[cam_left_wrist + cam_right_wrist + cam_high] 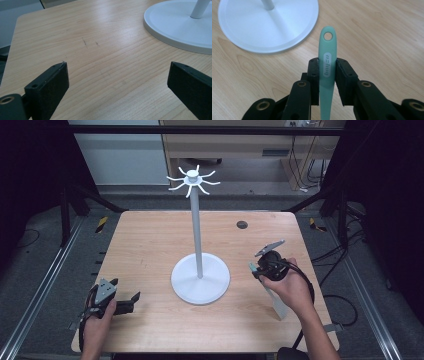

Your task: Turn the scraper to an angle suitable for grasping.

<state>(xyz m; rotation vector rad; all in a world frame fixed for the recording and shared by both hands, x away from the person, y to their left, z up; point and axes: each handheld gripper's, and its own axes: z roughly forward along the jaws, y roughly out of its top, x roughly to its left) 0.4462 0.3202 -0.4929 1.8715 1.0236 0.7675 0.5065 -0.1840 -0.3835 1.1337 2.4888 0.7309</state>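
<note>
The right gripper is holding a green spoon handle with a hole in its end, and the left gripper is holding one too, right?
Not quite. The left gripper holds nothing: the left gripper view shows its jaws wide apart over bare table. The rest is right: the right gripper is shut on the green handle with a hole in its end.

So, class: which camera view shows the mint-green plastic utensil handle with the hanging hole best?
The right gripper view: the mint-green plastic utensil handle stands close up, clamped between the right gripper and its fingers, hole visible. The high view shows a sliver beside the hand.
</note>
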